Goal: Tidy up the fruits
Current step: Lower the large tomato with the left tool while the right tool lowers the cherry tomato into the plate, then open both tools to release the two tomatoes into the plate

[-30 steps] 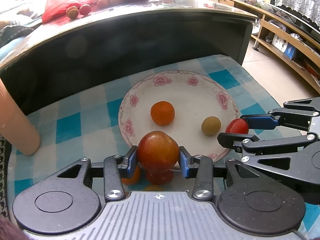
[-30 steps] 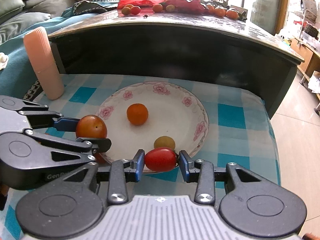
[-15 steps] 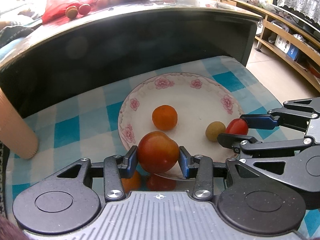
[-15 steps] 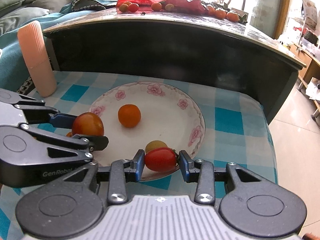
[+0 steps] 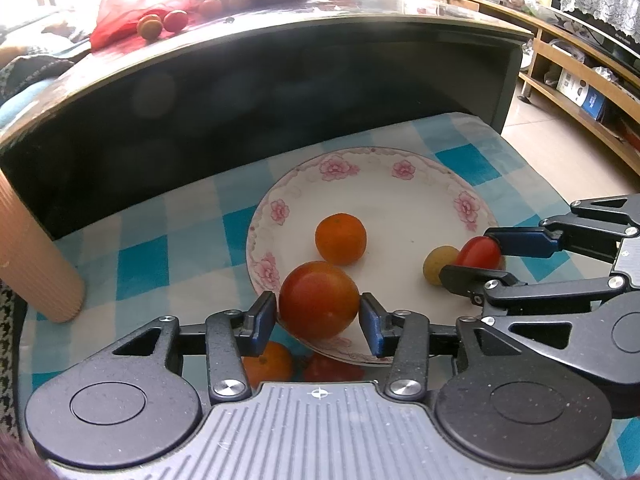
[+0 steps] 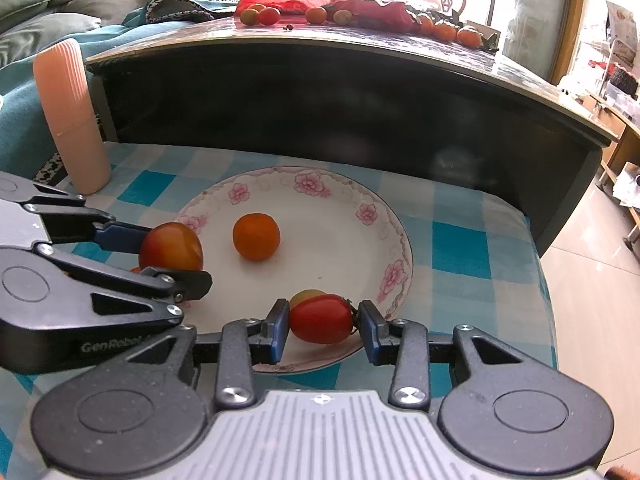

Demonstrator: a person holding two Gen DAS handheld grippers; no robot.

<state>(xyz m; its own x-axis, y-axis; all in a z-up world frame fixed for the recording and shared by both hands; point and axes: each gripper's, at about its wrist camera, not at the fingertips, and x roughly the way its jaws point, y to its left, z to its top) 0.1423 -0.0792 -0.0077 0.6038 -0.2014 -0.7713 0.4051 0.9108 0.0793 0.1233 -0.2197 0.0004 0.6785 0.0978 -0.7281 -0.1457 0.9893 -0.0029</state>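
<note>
Tomato [image 5: 318, 300] loosened at plate [image 5: 400, 168] 7 o'clock rim, left fingers [image 5: 262, 322] just opened around it; cherry tomato [image 6: 320, 319] gripped by right fingers [image 6: 280, 328].

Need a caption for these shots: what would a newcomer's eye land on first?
The flowered plate on the blue checked cloth, with an orange near its middle. At its near rim, the left gripper, whose jaws have just been opening, brackets a big red tomato, while the right gripper pinches a small red tomato beside a yellowish fruit.
</note>
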